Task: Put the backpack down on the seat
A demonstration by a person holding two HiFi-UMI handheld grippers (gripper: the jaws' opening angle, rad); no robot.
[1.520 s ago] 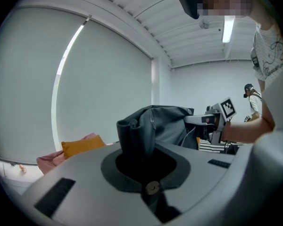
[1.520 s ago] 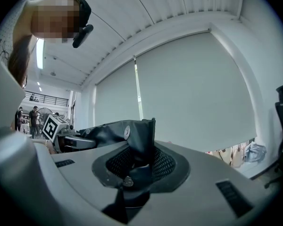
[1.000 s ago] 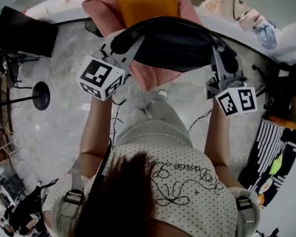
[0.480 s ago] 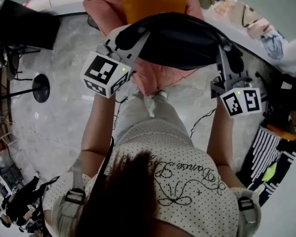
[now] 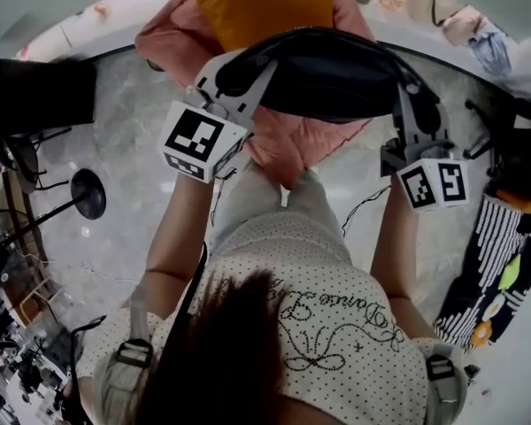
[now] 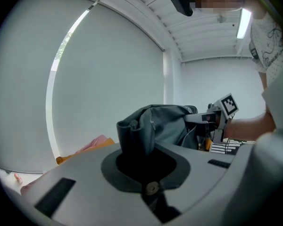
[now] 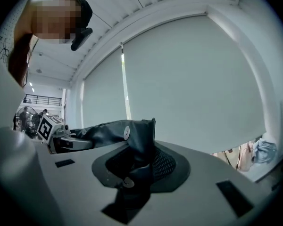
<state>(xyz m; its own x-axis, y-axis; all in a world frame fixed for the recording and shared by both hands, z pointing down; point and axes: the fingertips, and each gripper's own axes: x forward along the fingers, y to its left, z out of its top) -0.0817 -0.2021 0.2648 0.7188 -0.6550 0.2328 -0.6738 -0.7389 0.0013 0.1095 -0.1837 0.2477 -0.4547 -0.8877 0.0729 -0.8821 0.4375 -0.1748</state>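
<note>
A dark grey backpack (image 5: 323, 73) hangs stretched between my two grippers, held up in the air above a pink seat (image 5: 288, 144) with an orange cushion (image 5: 257, 3). My left gripper (image 5: 239, 69) is shut on the backpack's left end, whose folded fabric (image 6: 134, 135) fills its jaws. My right gripper (image 5: 411, 91) is shut on the right end, where the dark fabric (image 7: 139, 145) runs down between its jaws. Both grippers point upward toward the window blinds. The backpack's underside is hidden from me.
The seat stands on a pale marble floor (image 5: 115, 228). A black round-based stand (image 5: 87, 193) is at the left, a dark monitor (image 5: 35, 96) at the upper left. A striped black-and-white bag (image 5: 491, 264) and clutter lie at the right. Clothes (image 5: 478, 42) hang at the back right.
Both grippers and the backpack have shifted slightly right and toward the seat. The grips on both ends are unchanged.
</note>
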